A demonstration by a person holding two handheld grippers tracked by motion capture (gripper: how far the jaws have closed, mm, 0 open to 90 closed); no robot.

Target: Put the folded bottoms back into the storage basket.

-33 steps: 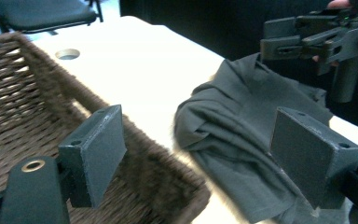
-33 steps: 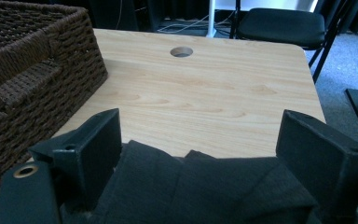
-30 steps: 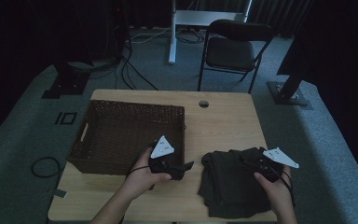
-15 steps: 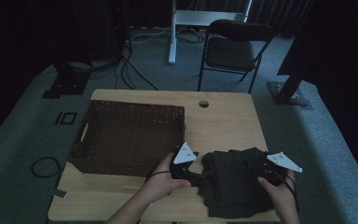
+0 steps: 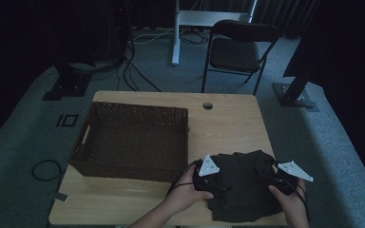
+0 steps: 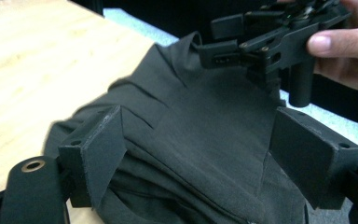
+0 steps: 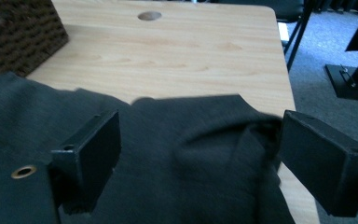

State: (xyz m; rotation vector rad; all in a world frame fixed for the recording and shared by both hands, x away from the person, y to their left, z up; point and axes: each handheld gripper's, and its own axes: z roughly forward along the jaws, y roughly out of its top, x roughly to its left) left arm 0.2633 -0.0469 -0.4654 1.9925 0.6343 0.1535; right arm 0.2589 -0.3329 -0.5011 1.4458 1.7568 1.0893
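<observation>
Dim room; wooden table (image 5: 237,118). Dark cloth (image 5: 240,190) heaped at table's near right corner, basket (image 5: 130,140) to its left. Left gripper (image 5: 215,176) has crossed from beside the basket to the cloth's left edge, jaws wide. Right gripper (image 5: 274,179) also wide, over the right edge. Neither seems clamped yet; likely a two-sided grasp next.

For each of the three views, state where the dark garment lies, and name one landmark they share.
High view: dark garment at the table's near right, between both grippers.
Left gripper view: centre, across the jaws.
Right gripper view: lower half.
Shared landmark: the wooden tabletop.
</observation>
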